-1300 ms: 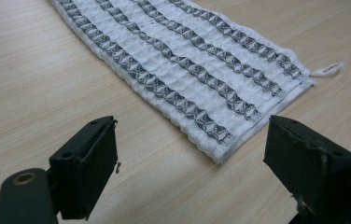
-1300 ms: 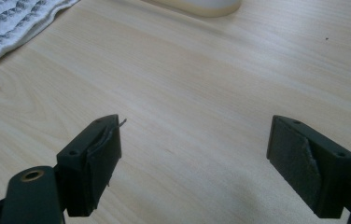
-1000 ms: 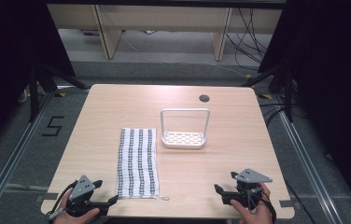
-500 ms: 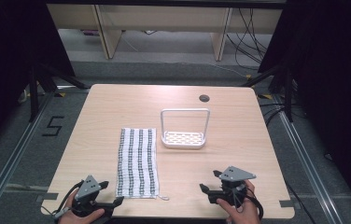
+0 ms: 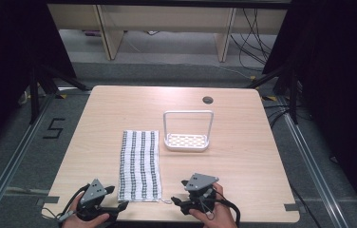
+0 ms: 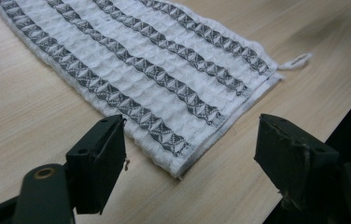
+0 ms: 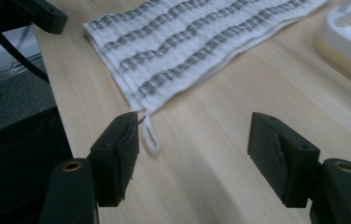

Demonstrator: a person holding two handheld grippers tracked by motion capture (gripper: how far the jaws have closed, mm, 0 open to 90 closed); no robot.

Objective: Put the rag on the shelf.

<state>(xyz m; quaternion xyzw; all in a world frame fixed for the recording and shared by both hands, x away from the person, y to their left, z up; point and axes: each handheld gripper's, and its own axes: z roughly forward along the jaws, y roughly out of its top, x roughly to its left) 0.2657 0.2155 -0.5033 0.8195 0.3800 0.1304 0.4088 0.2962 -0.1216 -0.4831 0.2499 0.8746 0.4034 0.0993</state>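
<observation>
Lying flat on the wooden tabletop (image 5: 243, 156), a white dish towel (image 5: 141, 164) with dark grey patterned stripes stretches lengthwise from the middle of the table to its near edge, left of centre. A small white hanging loop (image 7: 151, 133) sticks out from its near right corner. Just right of the towel's far half stands a white plastic soap rack (image 5: 187, 131) with a tall arched handle and a slotted tray. A dark round cable hole (image 5: 208, 100) sits in the tabletop near the far edge, beyond the rack.

At the near left corner of the towel, the left gripper (image 5: 119, 206) is held low over the tabletop, pointing right toward the cloth. In the left gripper view its jaws stand wide with the towel's near left corner ahead of them and between their lines, though neither pad touches the fabric (image 6: 164, 88); the jaws have just been closing a little.

Close to the near right corner, the right gripper (image 5: 176, 203) points left toward the towel, in the person's hand (image 5: 214, 213) at the table's near edge. In the right gripper view its jaws are also apart, with bare wood between them and the hanging loop just beside one jaw's tip; whether the loop touches that jaw I cannot tell. These jaws have likewise just been closing, with nothing gripped.
</observation>
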